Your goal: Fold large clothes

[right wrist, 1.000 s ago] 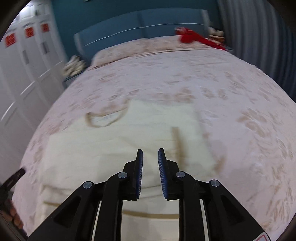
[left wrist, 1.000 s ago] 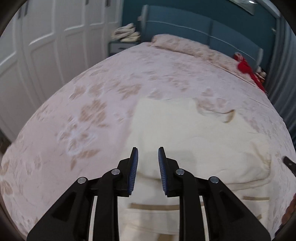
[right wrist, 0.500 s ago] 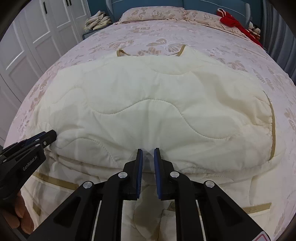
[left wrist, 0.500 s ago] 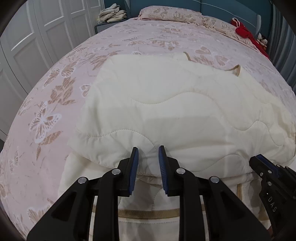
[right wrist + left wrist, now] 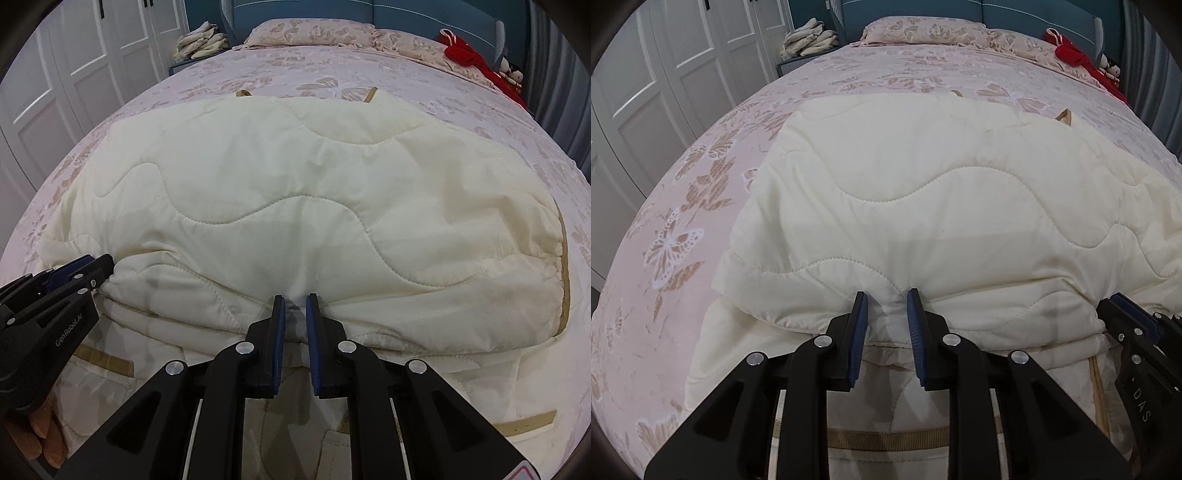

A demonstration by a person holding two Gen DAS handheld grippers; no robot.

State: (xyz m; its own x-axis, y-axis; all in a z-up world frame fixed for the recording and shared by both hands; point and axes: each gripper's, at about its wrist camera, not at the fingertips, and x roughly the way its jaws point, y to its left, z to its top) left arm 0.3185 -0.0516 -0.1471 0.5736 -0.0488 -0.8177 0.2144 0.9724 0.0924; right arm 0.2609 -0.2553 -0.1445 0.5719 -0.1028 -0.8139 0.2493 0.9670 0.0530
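your left gripper point(image 5: 886, 308) pinches near edge of cream quilted garment point(image 5: 942, 192), fold bunched between blue pads. your right gripper point(image 5: 294, 314) clamps same edge, jaws narrower, fabric squeezed tight. garment lies folded over itself on pink butterfly bedspread point(image 5: 683, 229), near foot of bed. red cloth point(image 5: 465, 51) sits by pillows point(image 5: 306, 31), well apart.

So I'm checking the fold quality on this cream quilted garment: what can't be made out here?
- Left wrist view: the quilted garment runs off the right edge; the right gripper covers its near corner.
- Right wrist view: the left gripper hides the hem's left end.
- Both views: layers under the top fold are covered; the left gripper's fingers hide the pinched edge.
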